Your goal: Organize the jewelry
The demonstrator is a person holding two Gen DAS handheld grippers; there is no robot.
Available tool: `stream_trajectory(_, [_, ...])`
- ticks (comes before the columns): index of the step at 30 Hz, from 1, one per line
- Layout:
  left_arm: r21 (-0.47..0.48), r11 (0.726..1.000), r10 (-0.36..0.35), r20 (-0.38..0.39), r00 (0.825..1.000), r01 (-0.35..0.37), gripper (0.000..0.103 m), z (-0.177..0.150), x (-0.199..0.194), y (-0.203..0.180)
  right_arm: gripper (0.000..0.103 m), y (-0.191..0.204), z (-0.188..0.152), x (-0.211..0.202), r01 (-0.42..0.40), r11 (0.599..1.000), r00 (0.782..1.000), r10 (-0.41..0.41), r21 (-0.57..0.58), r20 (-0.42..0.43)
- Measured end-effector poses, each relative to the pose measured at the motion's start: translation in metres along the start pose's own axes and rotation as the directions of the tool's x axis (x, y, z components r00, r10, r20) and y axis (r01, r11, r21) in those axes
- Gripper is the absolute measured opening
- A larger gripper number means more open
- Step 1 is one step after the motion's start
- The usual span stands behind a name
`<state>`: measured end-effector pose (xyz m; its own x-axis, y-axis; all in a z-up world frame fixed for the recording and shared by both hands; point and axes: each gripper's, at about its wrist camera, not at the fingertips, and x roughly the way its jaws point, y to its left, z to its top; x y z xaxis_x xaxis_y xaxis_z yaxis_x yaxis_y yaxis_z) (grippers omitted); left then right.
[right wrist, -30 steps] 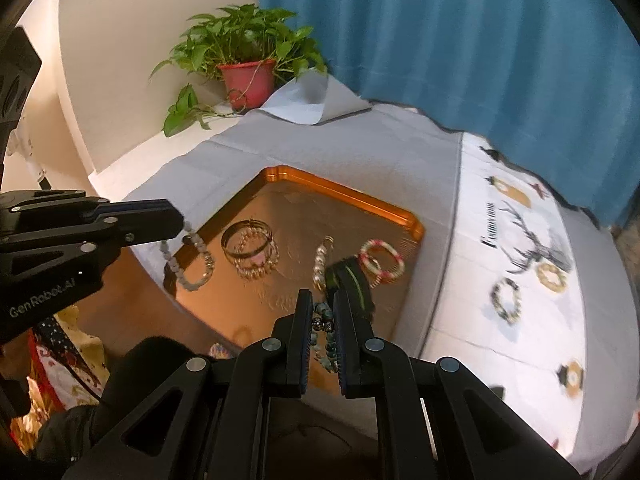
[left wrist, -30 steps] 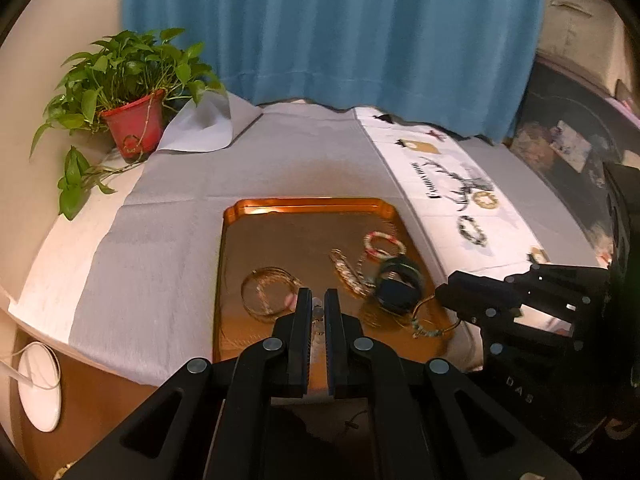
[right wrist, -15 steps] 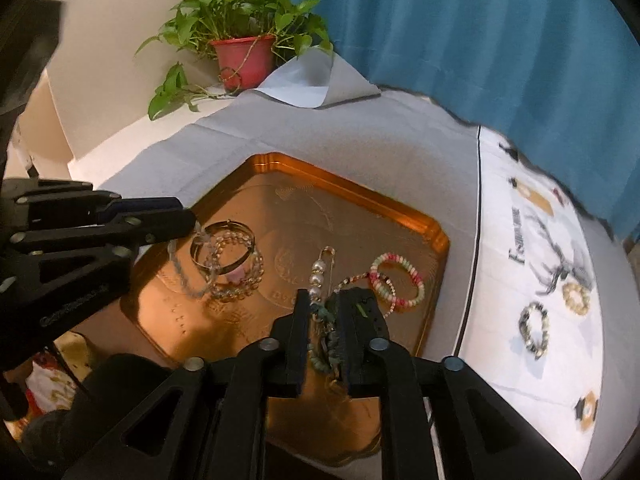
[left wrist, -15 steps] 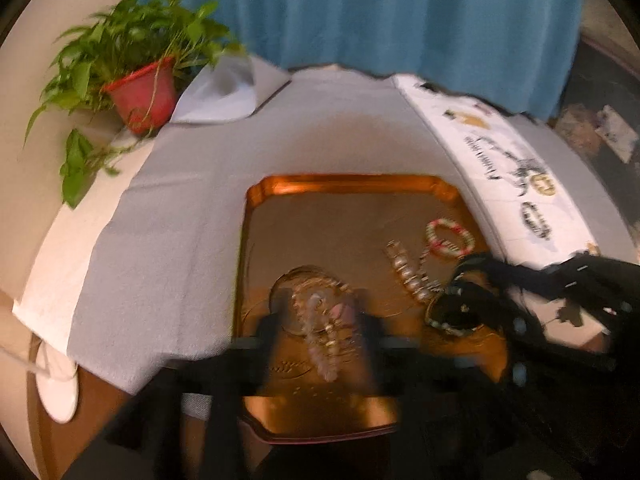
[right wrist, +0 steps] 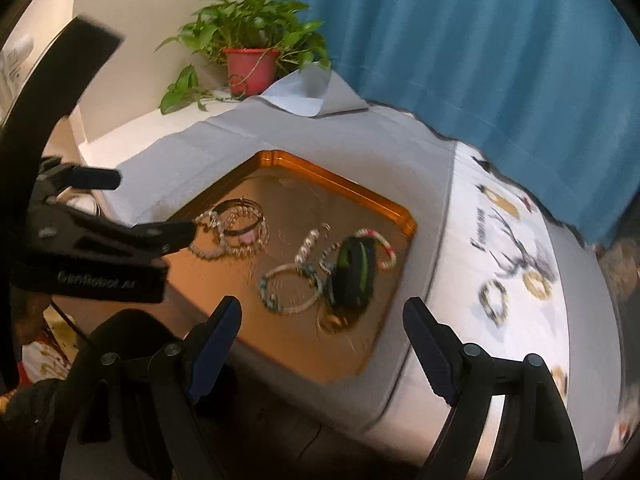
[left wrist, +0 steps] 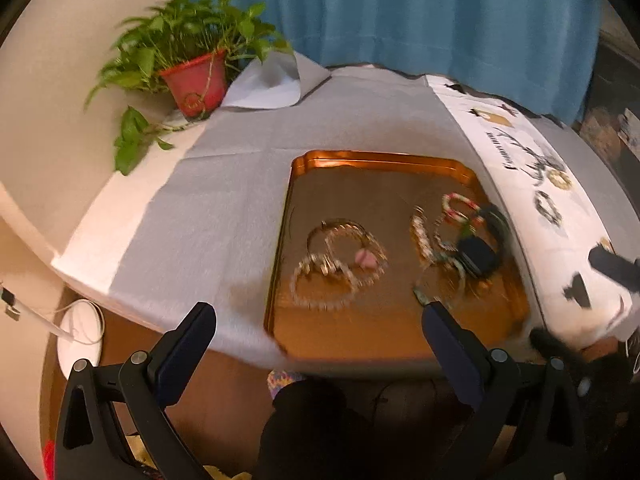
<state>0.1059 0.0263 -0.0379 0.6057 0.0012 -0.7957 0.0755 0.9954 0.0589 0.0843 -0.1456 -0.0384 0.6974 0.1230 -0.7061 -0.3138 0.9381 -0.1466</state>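
Bracelets [right wrist: 290,288] lay loose on the copper tray [left wrist: 380,158], light, slippery beads best pinched across one strand; left gripper [left wrist: 320,320] and right gripper [right wrist: 322,316] were both opening, empty.

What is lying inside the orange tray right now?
The orange tray holds a cluster of beaded bracelets and bangles, a turquoise-beaded loop, a red-and-white bracelet and a black-and-green band. Whatever lies under the band is hidden.

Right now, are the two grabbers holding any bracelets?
Left gripper: jaws opening wide, nothing between them.
Right gripper: jaws opening, nothing held.
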Motion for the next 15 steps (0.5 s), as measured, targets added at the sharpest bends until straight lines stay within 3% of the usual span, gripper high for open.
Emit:
stream_trajectory(9, [0.071,0.997,-0.024,0.064,0.998,0.02,0.102,-0.053,-0.082,-0.033,0.083,-0.007,-0.04,-0.076,0.045,0.997,0.998,-0.048,0.068,0.047])
stream_trajectory(15, [0.108,0.994,-0.013,0.098,0.995,0.003,0.102,-0.076,-0.115,-0.049,0.083,-0.002,-0.068,-0.112,0.051,0.995,0.996,-0.057,0.087,0.067])
